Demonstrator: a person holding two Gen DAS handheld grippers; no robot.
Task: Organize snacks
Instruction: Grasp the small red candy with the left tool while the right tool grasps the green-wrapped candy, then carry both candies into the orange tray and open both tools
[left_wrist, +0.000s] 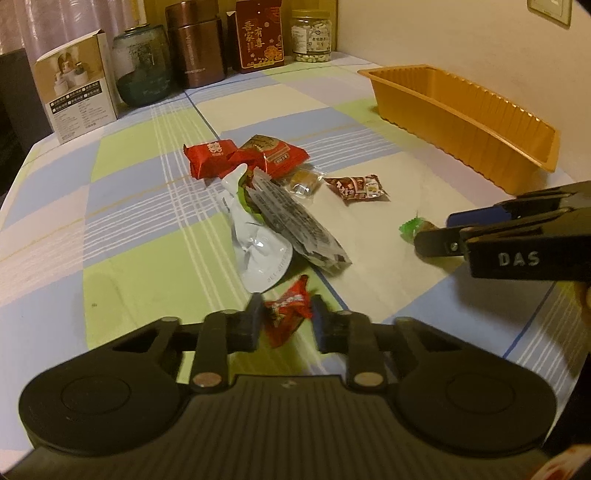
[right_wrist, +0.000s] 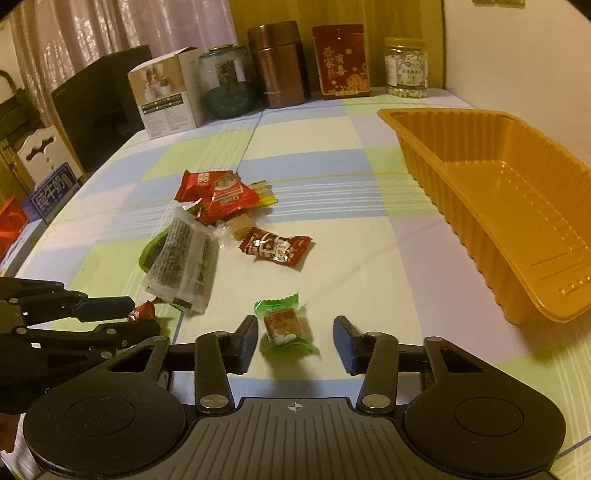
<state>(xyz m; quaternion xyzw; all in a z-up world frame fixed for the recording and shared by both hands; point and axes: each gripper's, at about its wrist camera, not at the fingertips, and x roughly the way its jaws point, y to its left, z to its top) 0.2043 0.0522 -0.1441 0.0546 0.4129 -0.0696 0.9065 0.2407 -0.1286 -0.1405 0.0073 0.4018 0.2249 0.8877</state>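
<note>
Red foil, crinkled and twisted at its ends, filled the gap of my left hand-held gripper: the small red candy sat low in the centre of the left wrist view, and both black pads were pressed against its wrapper, pinching it just above the checked cloth of the bench. In the right wrist view that same hand-held gripper reached in from the lower left edge, with only a scrap of the red wrapper peeking past its fingertips.

My right hand-held gripper stood low in the centre of its own view, its jaws half spread around a green-wrapped candy. The left pad stood just beside the wrapper; whether it touched I could not tell. The right pad was clearly apart from it. The sweet lay flat on a pale square of the cloth, a clear packet with green frilled ends and a brown square block printed with a label inside.

Above both hand-held grippers, mid-frame, lay the loose pile of snacks: red packets, a clear pouch of dark printed strips, a silvery torn wrapper and a maroon sweet set a little to the right. The orange plastic tray, ribbed along its walls, stood at the right side of the frame, well apart from the pile.
</note>
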